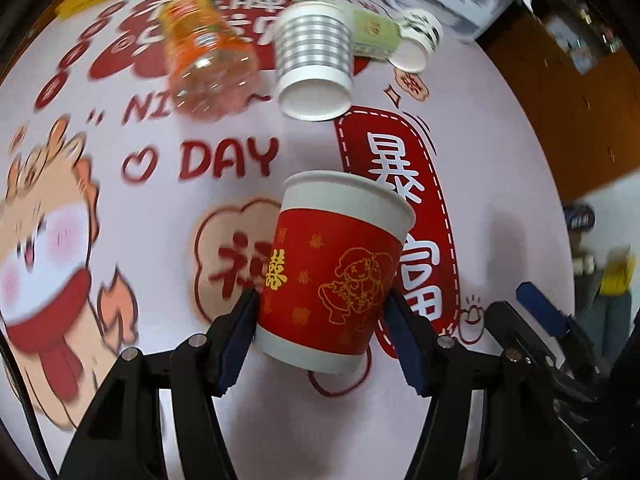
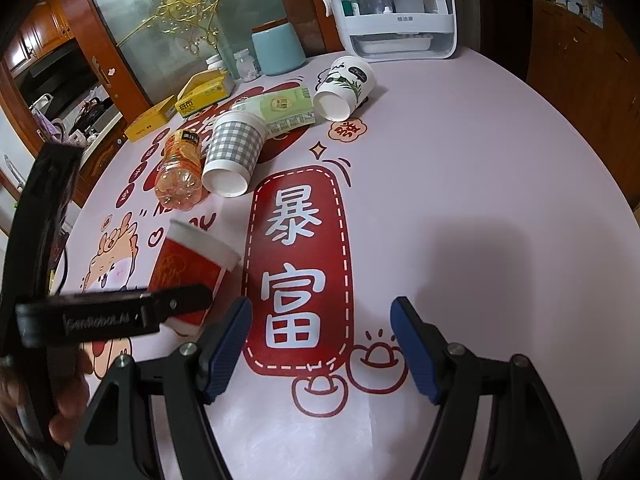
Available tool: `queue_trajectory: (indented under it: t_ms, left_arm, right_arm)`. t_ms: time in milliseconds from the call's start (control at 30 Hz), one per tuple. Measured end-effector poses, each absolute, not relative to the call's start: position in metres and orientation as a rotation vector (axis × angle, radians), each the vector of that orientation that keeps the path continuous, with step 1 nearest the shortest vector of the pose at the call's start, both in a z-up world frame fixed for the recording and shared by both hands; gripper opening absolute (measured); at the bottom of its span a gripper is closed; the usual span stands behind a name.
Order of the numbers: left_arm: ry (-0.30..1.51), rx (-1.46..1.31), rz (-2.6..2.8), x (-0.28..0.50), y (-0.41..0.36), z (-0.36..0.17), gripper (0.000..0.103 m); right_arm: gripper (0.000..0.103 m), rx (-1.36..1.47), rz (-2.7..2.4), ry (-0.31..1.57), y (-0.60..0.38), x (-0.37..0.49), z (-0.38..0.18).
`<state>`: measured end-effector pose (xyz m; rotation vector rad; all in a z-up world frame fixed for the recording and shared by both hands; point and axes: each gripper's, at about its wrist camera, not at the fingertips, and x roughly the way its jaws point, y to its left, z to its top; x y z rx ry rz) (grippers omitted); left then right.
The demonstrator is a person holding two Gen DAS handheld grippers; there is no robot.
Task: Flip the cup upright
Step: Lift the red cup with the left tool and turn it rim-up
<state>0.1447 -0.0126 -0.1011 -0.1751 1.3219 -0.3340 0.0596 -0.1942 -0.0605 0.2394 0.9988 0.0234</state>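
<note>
A red paper cup [image 1: 332, 272] with gold drawings and a white rim is held between the blue pads of my left gripper [image 1: 320, 304], mouth up and tilted a little to the right, low over the table. The right wrist view shows the same cup [image 2: 192, 264] at the left, with the left gripper's finger [image 2: 176, 304] across its side. My right gripper [image 2: 322, 340] is open and empty above the red label printed on the tablecloth. A grey checked cup [image 2: 232, 156] and a white panda cup [image 2: 344, 88] lie on their sides farther back.
An orange plastic bottle [image 2: 180, 172] lies beside the checked cup, with a green carton [image 2: 280, 112] behind. Yellow boxes [image 2: 200, 92], a blue jar [image 2: 278, 50] and a white appliance [image 2: 396, 8] stand at the far edge of the round table [image 2: 480, 200]. A wooden cabinet [image 2: 580, 60] is at right.
</note>
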Motion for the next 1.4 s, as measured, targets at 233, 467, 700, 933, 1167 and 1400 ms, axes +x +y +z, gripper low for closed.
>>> queue_trajectory:
  t_ms: [233,467,700,933,1167,1400]
  left_arm:
    - [1.286,-0.394,-0.231,0.115,0.011,-0.103,0.062]
    - [1.246,-0.528,-0.180,0.103,0.019,-0.105,0.062]
    - [1.277,-0.574,-0.168,0.099,0.017,-0.116,0.062]
    - [1.273,-0.527,-0.170,0.101,0.011,-0.114,0.064]
    - [1.262,-0.481,-0.182,0.101,0.011,-0.106,0.075]
    - [1.226,-0.425,-0.195,0.097,0.014,-0.093,0.076]
  right_arm:
    - [0.072,0.238,0.029,0.996,-0.192,0.053,-0.057]
    - [0.072,0.242,0.029,0.996,-0.192,0.048,-0.057]
    - [0.072,0.236,0.031,0.994,-0.192,0.044,-0.056]
    - [0.072,0.234,0.029,0.998,-0.192,0.042,-0.056]
    - [0.072,0.230,0.035,1.016,-0.191,0.041,-0.059]
    - [0.072,0.220,0.059,1.027,-0.182,0.041,-0.059]
